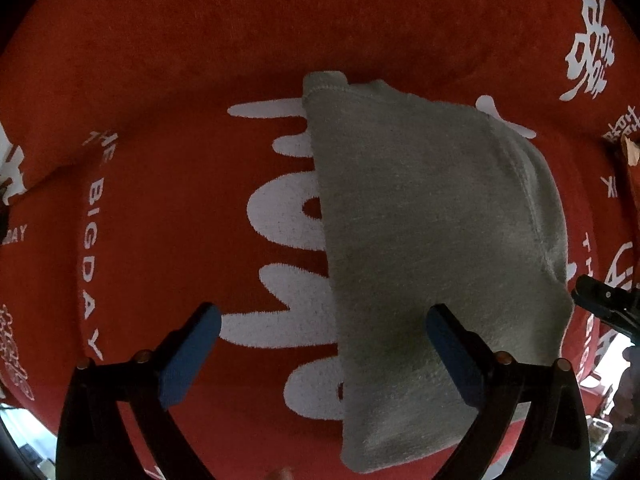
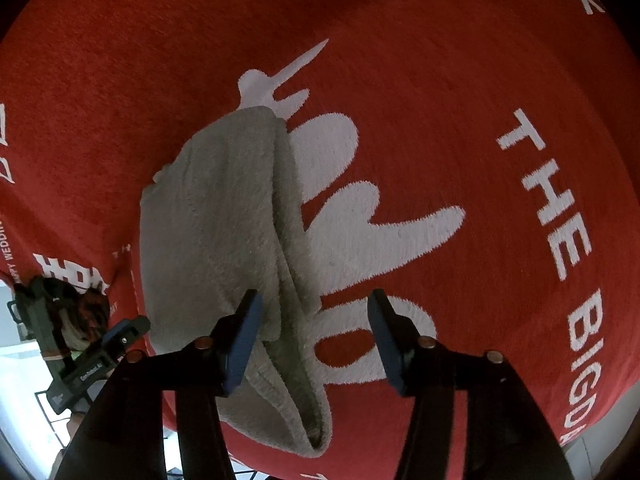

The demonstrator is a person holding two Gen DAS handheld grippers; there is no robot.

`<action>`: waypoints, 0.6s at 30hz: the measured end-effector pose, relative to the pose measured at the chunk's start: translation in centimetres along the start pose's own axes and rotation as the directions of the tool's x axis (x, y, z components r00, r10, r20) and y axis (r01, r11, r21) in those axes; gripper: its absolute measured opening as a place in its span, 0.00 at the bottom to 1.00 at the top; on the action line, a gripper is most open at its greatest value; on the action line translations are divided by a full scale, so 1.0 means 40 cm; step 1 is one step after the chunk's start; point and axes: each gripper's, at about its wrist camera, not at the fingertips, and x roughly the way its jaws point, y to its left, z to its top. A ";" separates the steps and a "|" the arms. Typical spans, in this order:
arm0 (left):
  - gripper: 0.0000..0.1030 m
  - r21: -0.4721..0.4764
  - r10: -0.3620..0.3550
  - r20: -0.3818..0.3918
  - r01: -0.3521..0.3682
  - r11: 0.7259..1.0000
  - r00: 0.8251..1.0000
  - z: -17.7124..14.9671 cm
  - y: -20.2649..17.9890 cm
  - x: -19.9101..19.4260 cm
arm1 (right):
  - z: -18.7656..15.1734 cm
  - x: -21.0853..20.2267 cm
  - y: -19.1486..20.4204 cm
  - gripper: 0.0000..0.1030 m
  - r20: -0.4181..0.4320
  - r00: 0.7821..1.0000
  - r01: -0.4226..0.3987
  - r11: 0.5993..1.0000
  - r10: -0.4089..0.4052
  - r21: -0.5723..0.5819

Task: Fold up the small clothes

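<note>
A small grey knit garment lies folded on a red cloth with white lettering. My left gripper is open above its near left edge; the right blue pad hovers over the fabric, the left pad over the red cloth. In the right wrist view the same garment shows stacked folded layers along its right edge. My right gripper is open over the garment's near right edge, holding nothing.
The red cloth covers the whole surface and drops off at the near edge. The other gripper shows at the right edge of the left wrist view and at the lower left of the right wrist view.
</note>
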 end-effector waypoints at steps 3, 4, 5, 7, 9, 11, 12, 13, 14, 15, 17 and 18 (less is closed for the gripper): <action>1.00 -0.012 -0.022 0.005 0.022 1.000 1.000 0.018 0.019 0.001 | 0.011 -0.001 -0.004 0.57 0.005 1.000 -0.018 1.000 0.018 -0.002; 1.00 -0.023 -0.031 0.004 0.031 0.999 1.000 0.023 0.028 0.003 | 0.016 -0.003 -0.006 0.57 0.008 1.000 -0.030 1.000 0.030 -0.004; 1.00 -0.043 -0.054 -0.006 0.054 0.998 0.999 0.030 0.042 0.008 | 0.022 -0.004 -0.008 0.57 0.012 0.999 -0.047 0.999 0.047 -0.007; 1.00 -0.072 -0.130 -0.031 0.128 0.989 0.991 0.041 0.063 0.020 | 0.035 -0.001 -0.015 0.57 0.011 0.996 -0.087 0.996 0.087 -0.013; 1.00 -0.114 -0.204 -0.040 0.198 0.973 0.978 0.049 0.084 0.034 | 0.047 0.010 -0.023 0.57 -0.007 0.992 -0.124 0.992 0.124 -0.010; 1.00 -0.131 -0.248 -0.038 0.241 0.962 0.968 0.054 0.094 0.045 | 0.060 0.027 -0.031 0.57 -0.034 0.987 -0.156 0.988 0.156 -0.011; 1.00 -0.136 -0.273 -0.040 0.266 0.954 0.961 0.057 0.095 0.053 | 0.065 0.035 -0.033 0.57 -0.046 0.985 -0.169 0.986 0.168 -0.012; 1.00 -0.139 -0.299 -0.044 0.291 0.947 0.953 0.059 0.093 0.062 | 0.071 0.046 -0.034 0.57 -0.062 0.981 -0.187 0.982 0.186 -0.013; 1.00 -0.139 -0.336 -0.053 0.327 0.935 0.940 0.062 0.087 0.075 | 0.076 0.054 -0.035 0.57 -0.074 0.977 -0.202 0.979 0.200 -0.013; 1.00 -0.137 -0.354 -0.061 0.344 0.929 0.933 0.064 0.080 0.084 | 0.081 0.068 -0.036 0.57 -0.092 0.971 -0.222 0.975 0.220 -0.013; 1.00 -0.123 -0.391 -0.076 0.381 0.917 0.917 0.068 0.057 0.101 | 0.088 0.088 -0.036 0.57 -0.119 0.963 -0.244 0.970 0.241 -0.012; 1.00 -0.114 -0.403 -0.079 0.394 0.912 0.912 0.070 0.046 0.106 | 0.091 0.100 -0.034 0.57 -0.134 0.957 -0.260 0.965 0.256 -0.013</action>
